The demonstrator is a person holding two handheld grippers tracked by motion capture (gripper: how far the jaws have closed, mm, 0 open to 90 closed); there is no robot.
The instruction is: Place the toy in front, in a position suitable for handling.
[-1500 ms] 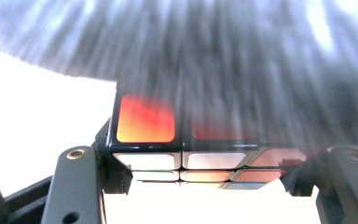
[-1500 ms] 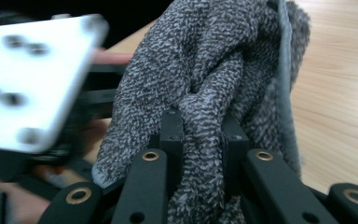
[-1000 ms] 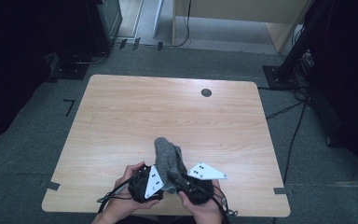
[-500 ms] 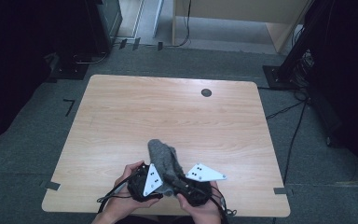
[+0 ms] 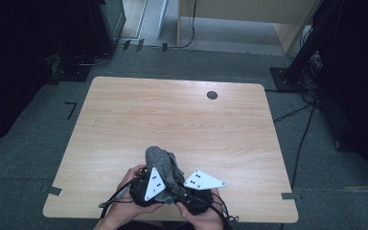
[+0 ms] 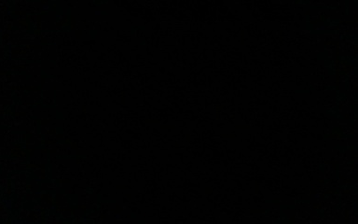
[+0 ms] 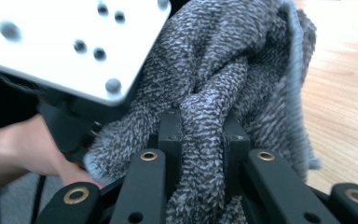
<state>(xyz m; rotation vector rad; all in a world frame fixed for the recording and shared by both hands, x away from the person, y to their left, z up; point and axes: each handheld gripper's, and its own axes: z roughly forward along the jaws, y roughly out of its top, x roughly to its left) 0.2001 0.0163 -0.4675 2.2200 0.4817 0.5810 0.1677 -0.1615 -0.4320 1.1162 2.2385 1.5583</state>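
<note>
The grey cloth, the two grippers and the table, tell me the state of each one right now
Grey cloth: bunched up, a fold pinched between the right gripper's jaws.
Right gripper: shut on the cloth.
Left gripper: pressed against the cloth; jaws hidden, cannot tell.
Table: bare wood beyond the cloth.

Jaws: black, with brass-ringed holes.
Left gripper (image 5: 149,186): black, pale three-cornered plate, dark dots.
Right gripper (image 7: 199,135): same plate on top.
Cables (image 5: 112,200): black, trailing.
</note>
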